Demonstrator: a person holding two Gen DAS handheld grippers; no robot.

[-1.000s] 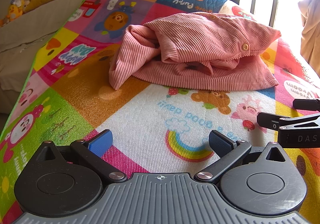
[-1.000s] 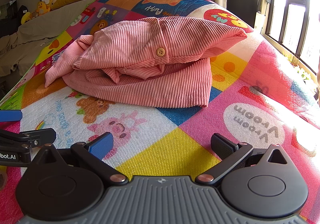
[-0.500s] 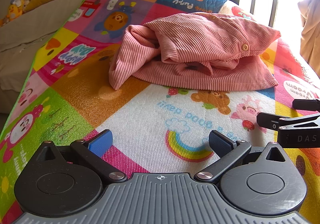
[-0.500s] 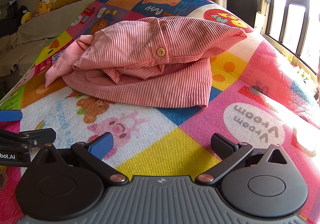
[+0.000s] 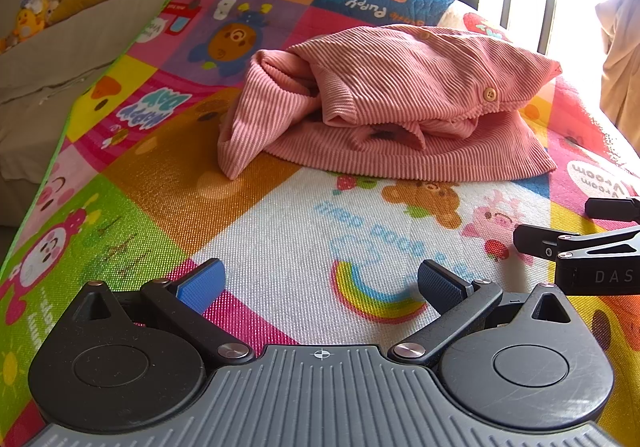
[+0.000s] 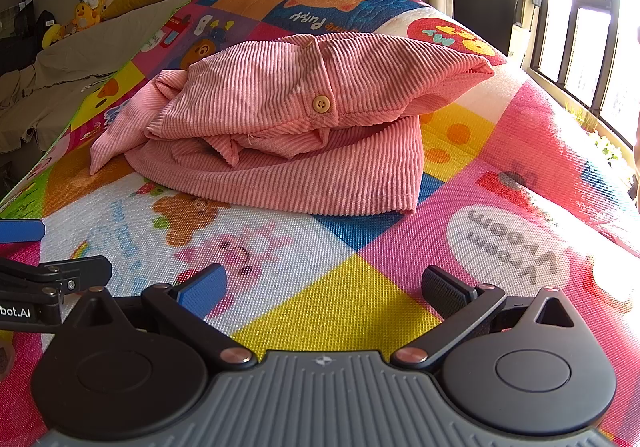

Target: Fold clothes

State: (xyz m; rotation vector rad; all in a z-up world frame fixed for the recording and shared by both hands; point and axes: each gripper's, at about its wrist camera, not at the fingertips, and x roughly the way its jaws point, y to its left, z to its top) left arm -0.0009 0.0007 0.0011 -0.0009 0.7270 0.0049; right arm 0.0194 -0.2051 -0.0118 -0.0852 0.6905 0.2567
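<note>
Here, on a bright cartoon-printed patchwork play mat (image 5: 248, 231) spread over a bed, I hold both tools low and short of the work. My left gripper (image 5: 320, 283) has its jaws spread wide and holds nothing, its blue pad and black pad hanging above a printed rainbow. My right gripper (image 6: 324, 289) is likewise agape and empty, poised above a yellow square of the mat. The two sit side by side, each showing at the edge of the other's view.

The task's thing, a crumpled pink ribbed corduroy shirt with pale round buttons (image 5: 400, 107), lies in a loose heap near the middle of the mat, well ahead of both grippers and touching neither. One sleeve (image 5: 248, 127) trails off toward my left; the hem lies flat along the near edge, with bunched layers piled on top. A pale button (image 6: 321, 103) faces up on the upper layer.

Folding, I judge, has not begun; the heap first needs spreading flat. The risk lies in the layers: a pinch at the near hem could catch several thicknesses at once and drag the whole bundle rather than open it. The ribbed cloth looks thick and may slip from a shallow bite. A tucked sleeve could stay trapped inside the fold.
</note>
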